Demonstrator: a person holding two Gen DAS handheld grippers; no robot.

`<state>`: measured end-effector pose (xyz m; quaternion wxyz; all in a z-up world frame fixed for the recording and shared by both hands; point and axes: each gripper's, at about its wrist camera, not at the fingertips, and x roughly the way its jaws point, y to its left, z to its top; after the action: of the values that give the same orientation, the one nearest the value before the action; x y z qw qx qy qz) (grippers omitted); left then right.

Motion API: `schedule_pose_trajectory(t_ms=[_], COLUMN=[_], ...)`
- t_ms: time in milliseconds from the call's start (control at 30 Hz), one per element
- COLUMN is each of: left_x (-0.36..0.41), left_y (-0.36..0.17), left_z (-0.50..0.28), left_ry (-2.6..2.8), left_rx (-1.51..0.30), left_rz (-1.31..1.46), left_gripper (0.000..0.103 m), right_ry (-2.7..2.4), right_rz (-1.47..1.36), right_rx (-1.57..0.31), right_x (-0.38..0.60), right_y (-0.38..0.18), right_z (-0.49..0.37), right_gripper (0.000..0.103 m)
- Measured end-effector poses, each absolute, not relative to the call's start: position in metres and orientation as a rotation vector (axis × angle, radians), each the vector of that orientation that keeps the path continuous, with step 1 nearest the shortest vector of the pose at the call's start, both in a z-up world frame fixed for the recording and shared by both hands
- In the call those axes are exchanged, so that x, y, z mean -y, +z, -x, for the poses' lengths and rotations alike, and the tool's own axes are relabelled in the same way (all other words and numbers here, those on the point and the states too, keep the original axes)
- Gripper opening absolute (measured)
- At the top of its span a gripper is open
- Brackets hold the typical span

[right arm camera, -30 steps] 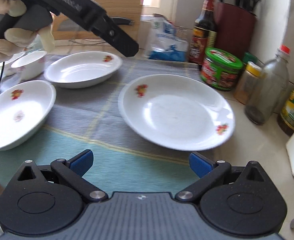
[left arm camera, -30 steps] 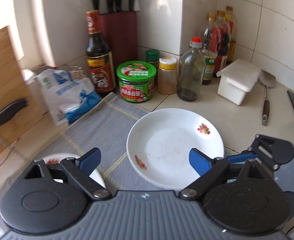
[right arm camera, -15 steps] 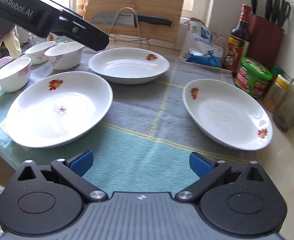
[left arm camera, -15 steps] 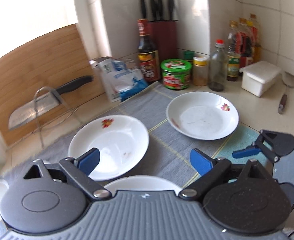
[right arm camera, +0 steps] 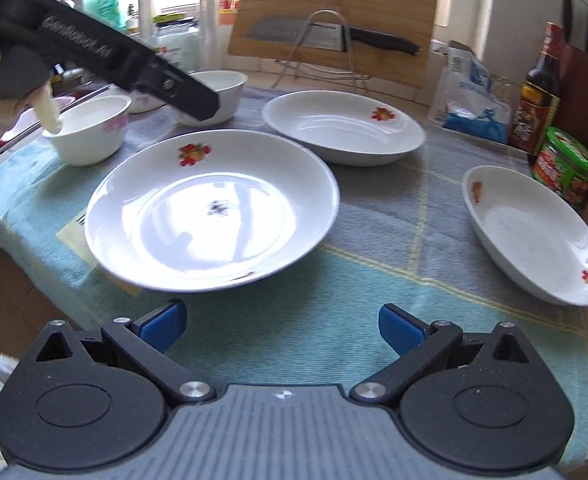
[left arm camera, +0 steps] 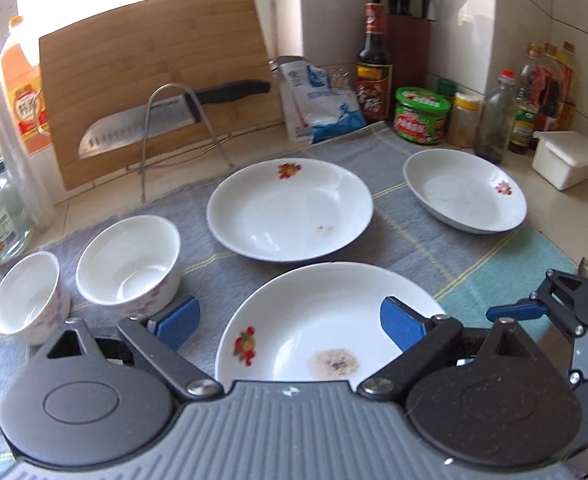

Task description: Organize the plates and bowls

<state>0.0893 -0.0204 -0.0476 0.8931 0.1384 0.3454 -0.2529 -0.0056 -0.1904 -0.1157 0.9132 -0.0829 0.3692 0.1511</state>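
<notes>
Three white flower-print plates lie on a blue-grey cloth (left arm camera: 414,240): a near plate (left arm camera: 318,320) (right arm camera: 213,208), a middle plate (left arm camera: 289,208) (right arm camera: 346,124) and a right plate (left arm camera: 466,192) (right arm camera: 534,236). Two white bowls (left arm camera: 129,260) (left arm camera: 25,292) stand at the left; they also show in the right wrist view (right arm camera: 89,128) (right arm camera: 217,92). My left gripper (left arm camera: 289,320) is open and empty above the near plate's front edge. My right gripper (right arm camera: 281,324) is open and empty over the cloth, in front of the near plate.
A cutting board (left arm camera: 153,80) with a knife (left arm camera: 165,120) on a wire rack stands behind. Sauce bottle (left arm camera: 374,68), knife block (left arm camera: 408,40), green jar (left arm camera: 422,120), bottles (left arm camera: 494,116) and a white box (left arm camera: 566,160) line the back right. The counter's front edge lies at the left in the right wrist view.
Both grippers have drawn back and swung left, away from the right plate. The near plate and the bowls have come into view. Both stay open.
</notes>
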Motion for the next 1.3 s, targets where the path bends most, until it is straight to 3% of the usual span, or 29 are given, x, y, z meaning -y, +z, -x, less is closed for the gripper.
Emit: schedule_pose_trajectory(t_ms=[800, 1300], left_x=[0.009, 0.024], left_y=[-0.062, -0.080], left_z=[-0.123, -0.150], left_ry=[-0.564, -0.601], left_rx=[-0.779, -0.985], left_rz=[-0.187, -0.216], left_gripper=[0.096, 0.096], right_ry=[0.468, 0.548], right_rz=[0.199, 0.207], right_rx=[-0.680, -0.616], right_x=[0.171, 0.182], right_y=[-0.131, -0.135], right_z=[-0.004, -0.004], right_gripper=[0.103, 0.103])
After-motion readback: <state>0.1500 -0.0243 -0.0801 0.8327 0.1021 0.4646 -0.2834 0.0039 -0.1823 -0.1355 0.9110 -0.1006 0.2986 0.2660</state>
